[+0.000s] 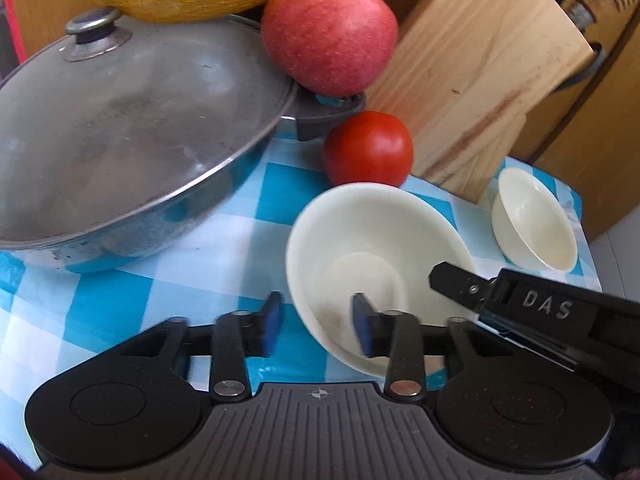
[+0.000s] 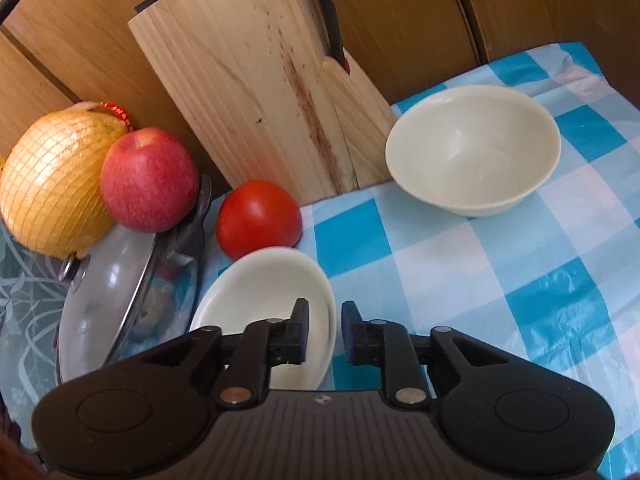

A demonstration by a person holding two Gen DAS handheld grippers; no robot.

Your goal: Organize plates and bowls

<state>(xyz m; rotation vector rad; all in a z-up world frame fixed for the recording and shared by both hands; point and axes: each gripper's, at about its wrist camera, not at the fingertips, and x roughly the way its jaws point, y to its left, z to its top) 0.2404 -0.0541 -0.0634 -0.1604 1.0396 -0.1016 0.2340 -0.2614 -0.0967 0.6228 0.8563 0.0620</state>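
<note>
Nearest, the left gripper [image 1: 316, 324] stands with its jaws parted wide astride the near rim of the cream round ceramic bowl [image 1: 372, 256], one blue pad outside the wall and one inside, neither pressing; it holds nothing. The right gripper [image 2: 325, 330] sits a little open over the same bowl's [image 2: 276, 304] right rim, one pad inside and one outside, and no grip shows there either.

This near bowl rests mouth up on the blue-and-white checked tablecloth [image 2: 460, 280], just in front of the red tomato [image 2: 259, 218] and beside the lidded steel wok [image 1: 120, 152]; being round it has no long axis, and its opening seems tipped slightly toward the cameras.

Farther off, well apart, the second cream ceramic bowl [image 2: 474, 156] stands upright near the leaning pale wooden cutting board [image 2: 248, 80]; behind the wok are a red apple [image 1: 330, 28] and a netted yellow pomelo [image 2: 56, 184].

As I judge it, the near bowl looks freshly set down; the two bowls are not yet stacked or gathered, no plates are visible, so most of the organizing remains.
</note>
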